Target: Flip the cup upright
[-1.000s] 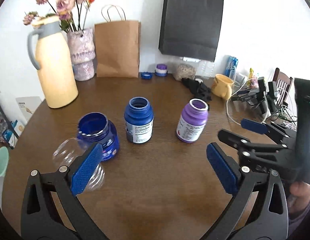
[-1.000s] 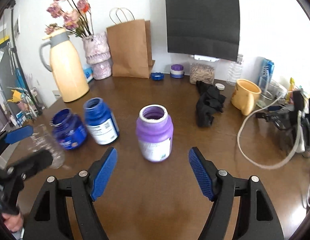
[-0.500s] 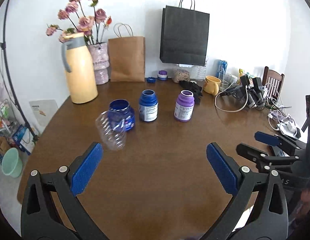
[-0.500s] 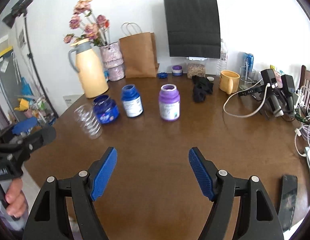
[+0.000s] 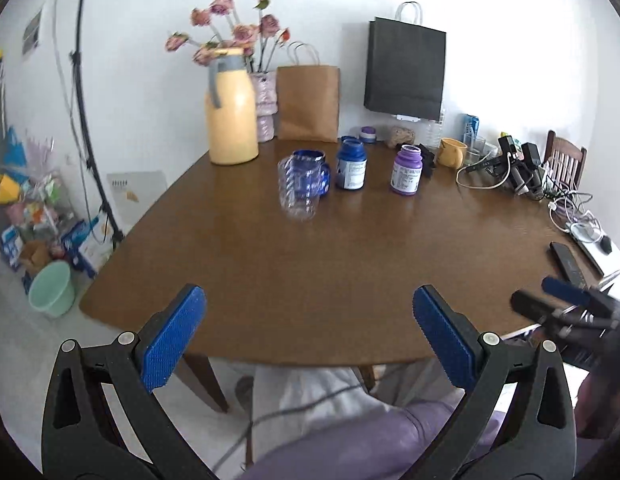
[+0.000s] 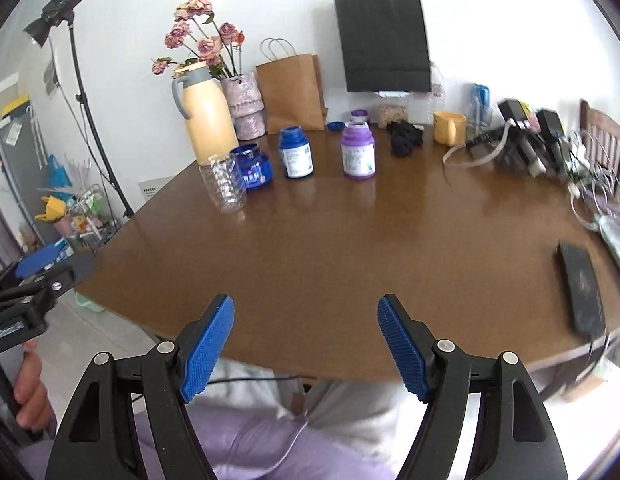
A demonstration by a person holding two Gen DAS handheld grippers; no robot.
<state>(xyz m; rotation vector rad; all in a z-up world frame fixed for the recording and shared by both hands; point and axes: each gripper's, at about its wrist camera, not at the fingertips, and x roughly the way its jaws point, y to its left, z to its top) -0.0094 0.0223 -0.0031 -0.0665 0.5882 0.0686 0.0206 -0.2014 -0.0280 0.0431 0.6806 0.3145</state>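
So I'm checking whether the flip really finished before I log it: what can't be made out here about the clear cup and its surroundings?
- Clear ribbed plastic cup: transparent and small in both wrist views; its rim blends into the squat dark blue jar behind it, so which end is up is uncertain.
- Jar labels: too small to read.
- Right side of the brown wooden table: blurred in the right wrist view.

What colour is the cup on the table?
Clear, ribbed plastic cup; shows best in the left wrist view.
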